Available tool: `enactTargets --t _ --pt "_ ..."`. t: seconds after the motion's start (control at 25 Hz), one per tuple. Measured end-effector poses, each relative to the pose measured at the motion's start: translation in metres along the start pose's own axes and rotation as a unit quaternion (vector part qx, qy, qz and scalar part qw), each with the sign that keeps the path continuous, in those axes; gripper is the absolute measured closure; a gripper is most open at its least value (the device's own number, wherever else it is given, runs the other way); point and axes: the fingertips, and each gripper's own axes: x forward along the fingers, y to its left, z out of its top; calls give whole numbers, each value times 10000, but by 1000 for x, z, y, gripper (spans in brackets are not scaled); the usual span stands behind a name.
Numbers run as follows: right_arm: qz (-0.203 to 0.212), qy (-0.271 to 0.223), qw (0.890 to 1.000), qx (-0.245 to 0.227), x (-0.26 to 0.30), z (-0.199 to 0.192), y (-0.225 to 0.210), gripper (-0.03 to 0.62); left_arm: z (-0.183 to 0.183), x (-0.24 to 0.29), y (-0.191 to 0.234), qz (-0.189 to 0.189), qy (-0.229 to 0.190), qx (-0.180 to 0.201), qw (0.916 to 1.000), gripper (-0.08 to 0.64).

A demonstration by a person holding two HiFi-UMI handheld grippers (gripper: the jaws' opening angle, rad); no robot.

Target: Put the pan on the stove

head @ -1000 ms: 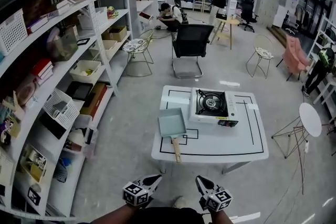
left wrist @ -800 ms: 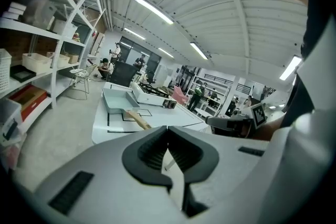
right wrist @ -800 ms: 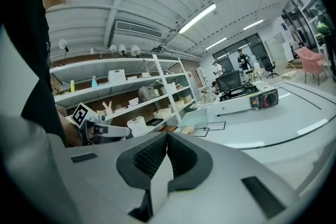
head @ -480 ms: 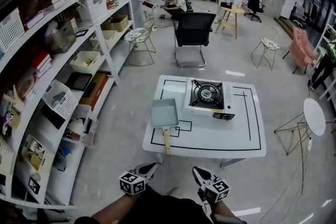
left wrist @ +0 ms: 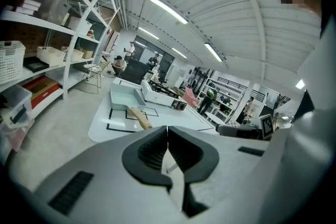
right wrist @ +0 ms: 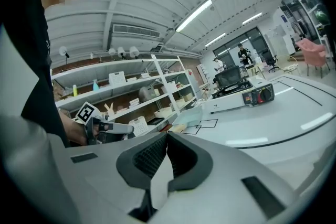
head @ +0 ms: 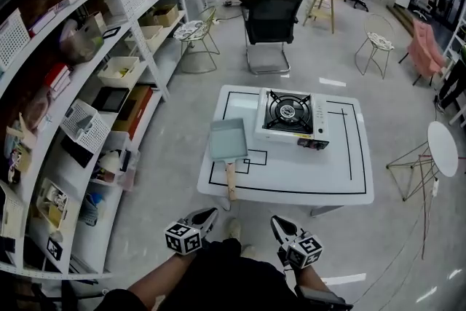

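Both shut and empty, the left gripper (head: 206, 215) and right gripper (head: 279, 226) at lower centre edge closer to the table (head: 306, 184); the pan (head: 228, 139) waits untouched beside the stove (head: 291, 117).

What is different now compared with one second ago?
The person has walked closer to the table. Nothing was gripped or released. The pan lies as before beside the stove, handle toward the person; the left gripper and right gripper stay shut and empty.

The left tongs (left wrist: 167, 132) are closed tight together. Ahead, a pale blue square pan with a wooden handle (left wrist: 125, 98) lies on the white counter (left wrist: 107, 122), left of a white stove (left wrist: 157, 93).
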Motion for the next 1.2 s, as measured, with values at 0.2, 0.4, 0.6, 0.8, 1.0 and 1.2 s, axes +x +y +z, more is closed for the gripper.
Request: enactTargets --t 0.2,0.4,0.6,0.8,1.0,1.2 --pt "-148 -108 9998 4 -4 4 -13 566 10 16 -1 -172 -28 74 9998 551" --pt "-285 -148 9995 51 -2 9 -25 566 15 37 5 -248 -2 51 9997 551" --pt "-385 -142 9991 70 11 28 -37 566 23 54 17 -267 51 -47 9996 551" --pt "-323 -62 9994 -72 30 39 -50 566 22 69 38 -318 205 -540 9978 549" --pt "-272 32 9996 -61 45 46 -60 566 20 86 54 -393 399 -999 9934 548" --pt "-270 145 9995 -52 61 49 -68 566 23 101 70 -509 509 -1439 9870 539"
